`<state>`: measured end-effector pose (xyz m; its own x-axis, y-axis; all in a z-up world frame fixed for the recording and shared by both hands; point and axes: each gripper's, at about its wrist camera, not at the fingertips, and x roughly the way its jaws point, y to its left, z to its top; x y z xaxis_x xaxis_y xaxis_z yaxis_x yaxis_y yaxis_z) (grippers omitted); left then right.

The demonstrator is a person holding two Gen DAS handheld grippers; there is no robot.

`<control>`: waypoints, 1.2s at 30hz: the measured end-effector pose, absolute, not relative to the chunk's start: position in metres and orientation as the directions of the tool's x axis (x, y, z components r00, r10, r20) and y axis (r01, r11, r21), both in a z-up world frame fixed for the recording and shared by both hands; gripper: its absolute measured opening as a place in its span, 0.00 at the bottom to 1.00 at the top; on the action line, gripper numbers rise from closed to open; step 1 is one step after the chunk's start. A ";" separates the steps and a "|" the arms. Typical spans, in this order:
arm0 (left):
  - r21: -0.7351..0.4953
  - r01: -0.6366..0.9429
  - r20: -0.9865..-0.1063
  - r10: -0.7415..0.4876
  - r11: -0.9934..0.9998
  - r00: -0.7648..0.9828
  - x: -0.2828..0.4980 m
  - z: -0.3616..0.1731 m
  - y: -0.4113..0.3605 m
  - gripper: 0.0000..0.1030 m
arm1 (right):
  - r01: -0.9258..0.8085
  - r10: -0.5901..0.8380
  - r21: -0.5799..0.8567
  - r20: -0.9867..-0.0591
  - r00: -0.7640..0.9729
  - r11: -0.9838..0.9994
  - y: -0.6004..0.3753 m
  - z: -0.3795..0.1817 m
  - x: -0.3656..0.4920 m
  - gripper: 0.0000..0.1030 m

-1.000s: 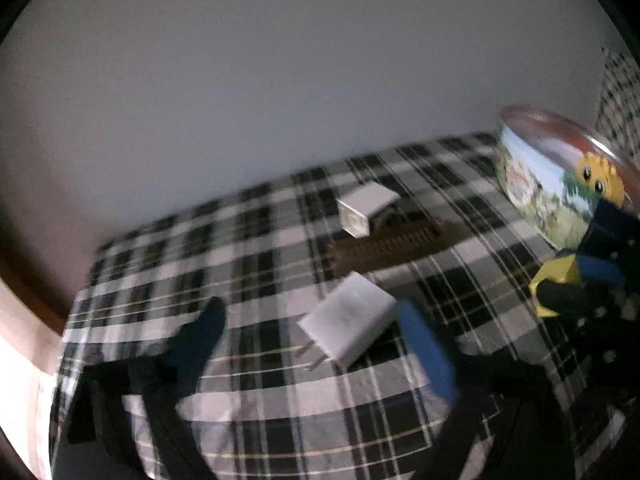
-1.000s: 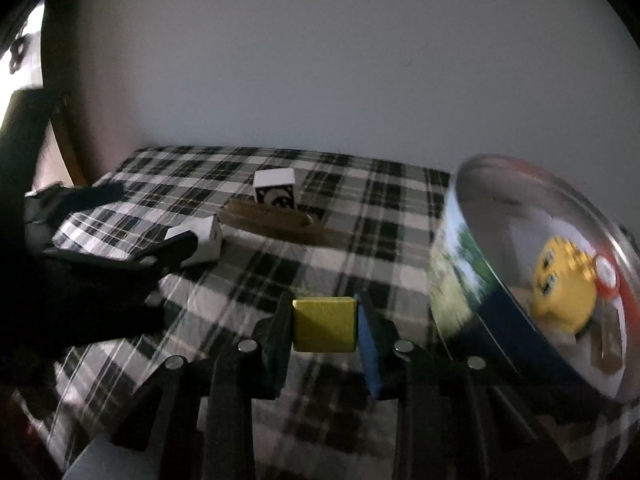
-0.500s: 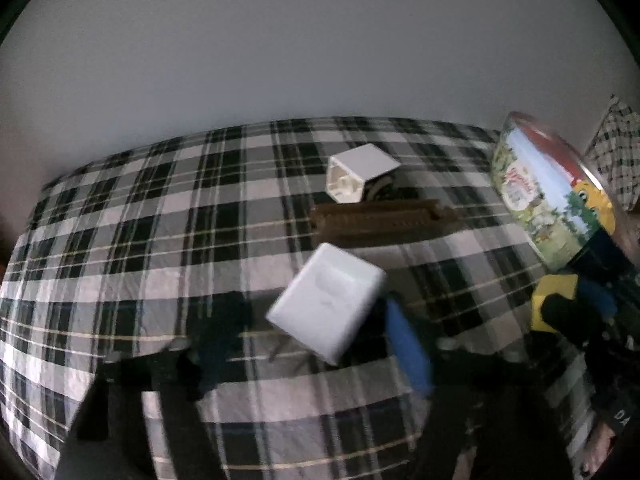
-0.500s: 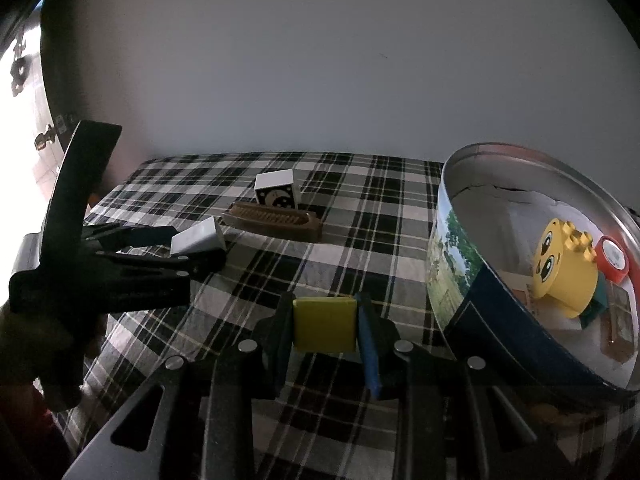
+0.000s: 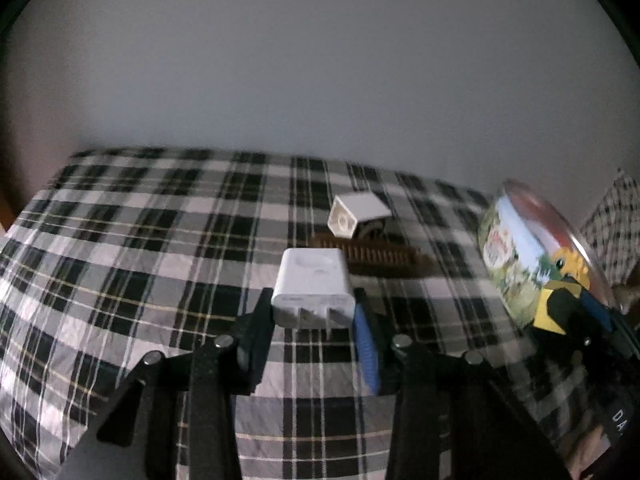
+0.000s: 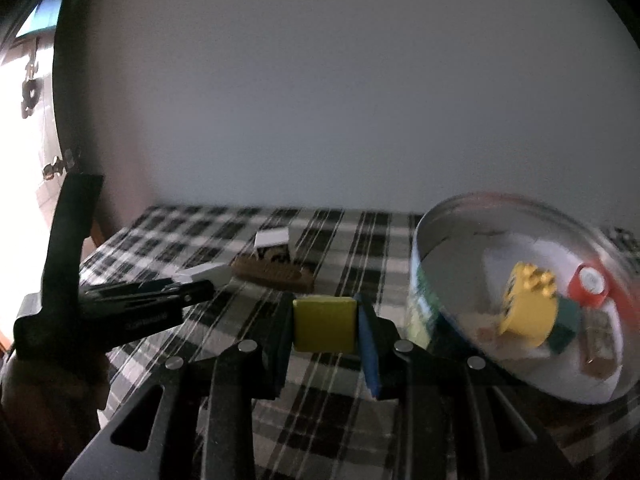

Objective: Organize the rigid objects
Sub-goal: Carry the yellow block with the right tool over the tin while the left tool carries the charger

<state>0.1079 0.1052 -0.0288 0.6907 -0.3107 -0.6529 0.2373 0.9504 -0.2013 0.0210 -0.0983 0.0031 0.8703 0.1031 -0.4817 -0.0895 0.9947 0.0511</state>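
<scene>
Left claw: your jaws had just been closing, and now pressed both sides of the white charger, which sat lifted off the cloth with its two prongs pointing back toward the camera.
Right claw: your jaws were clamped on the yellow block, held above the cloth just left of the tin.
Tin: round, open, printed sides; it stood at the right of the desk. Inside lay a yellow toy head, a red-and-white piece and a few smaller items too blurred to tell apart.
Comb: brown, lying flat on the cloth just beyond the charger.
White cube: tilted, resting behind the comb and touching or nearly touching it; you could not tell which.
Desk: covered by a black-and-white plaid cloth, set against a plain pale wall.
Cross view: from your right wrist, the left claw showed at the left with the charger in its tips; from your left wrist, the block showed at the right edge beside the tin.
</scene>
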 end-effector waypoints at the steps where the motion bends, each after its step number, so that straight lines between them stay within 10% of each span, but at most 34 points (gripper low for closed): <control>1: -0.197 0.232 -0.647 -0.304 0.953 0.700 0.107 -0.027 0.107 0.36 | -0.084 0.097 0.048 -0.467 0.879 0.995 -0.099 0.006 0.019 0.31; 36: -0.135 0.203 -0.448 -0.243 0.970 0.861 0.043 0.011 0.062 0.36 | 0.000 -0.015 -0.064 -0.235 0.972 0.998 -0.119 0.036 -0.019 0.31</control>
<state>0.0426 0.0616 0.0113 0.8606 -0.2426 -0.4478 0.2031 0.9698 -0.1351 -0.0186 -0.1194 0.0359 0.9718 -0.0152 -0.2352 0.0002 0.9980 -0.0635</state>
